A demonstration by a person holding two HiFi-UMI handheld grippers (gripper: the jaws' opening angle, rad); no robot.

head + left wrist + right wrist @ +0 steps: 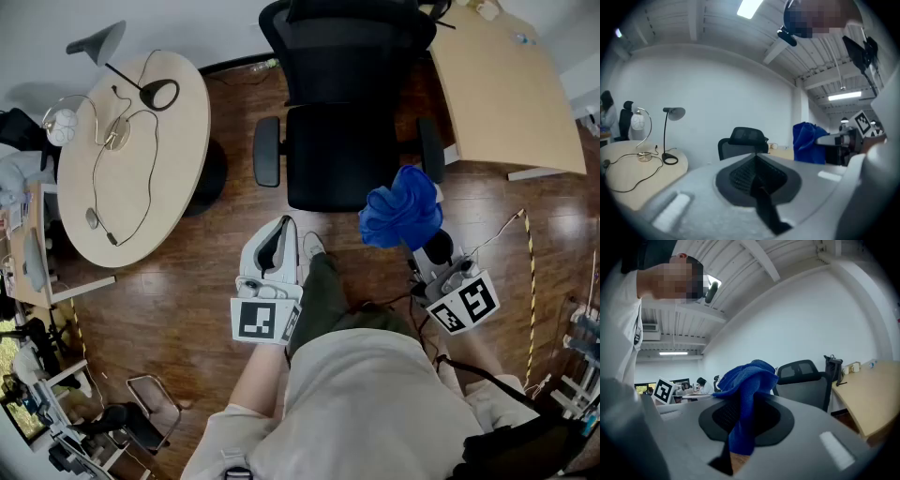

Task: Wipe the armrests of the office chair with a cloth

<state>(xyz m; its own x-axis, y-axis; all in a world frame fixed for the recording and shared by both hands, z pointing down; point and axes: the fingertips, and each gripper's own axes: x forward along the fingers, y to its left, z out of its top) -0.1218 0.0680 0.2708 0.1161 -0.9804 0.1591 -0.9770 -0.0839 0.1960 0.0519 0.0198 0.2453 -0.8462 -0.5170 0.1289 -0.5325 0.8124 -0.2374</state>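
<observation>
A black office chair (342,122) stands ahead of me on the wood floor, with its left armrest (267,150) and right armrest (431,148) both bare. A bunched blue cloth (401,208) hangs in my right gripper (419,236), which is shut on it just short of the right armrest. In the right gripper view the cloth (747,390) spills up and out of the jaws, with the chair (801,380) behind it. My left gripper (278,232) is shut with nothing in it, in front of the seat. The left gripper view shows the chair (743,143) and the cloth (808,143) farther off.
A round table (131,155) with a desk lamp (122,58) and cables stands to the left of the chair. A rectangular desk (511,89) stands close to the chair's right side. My own leg and shoe (314,258) are between the two grippers.
</observation>
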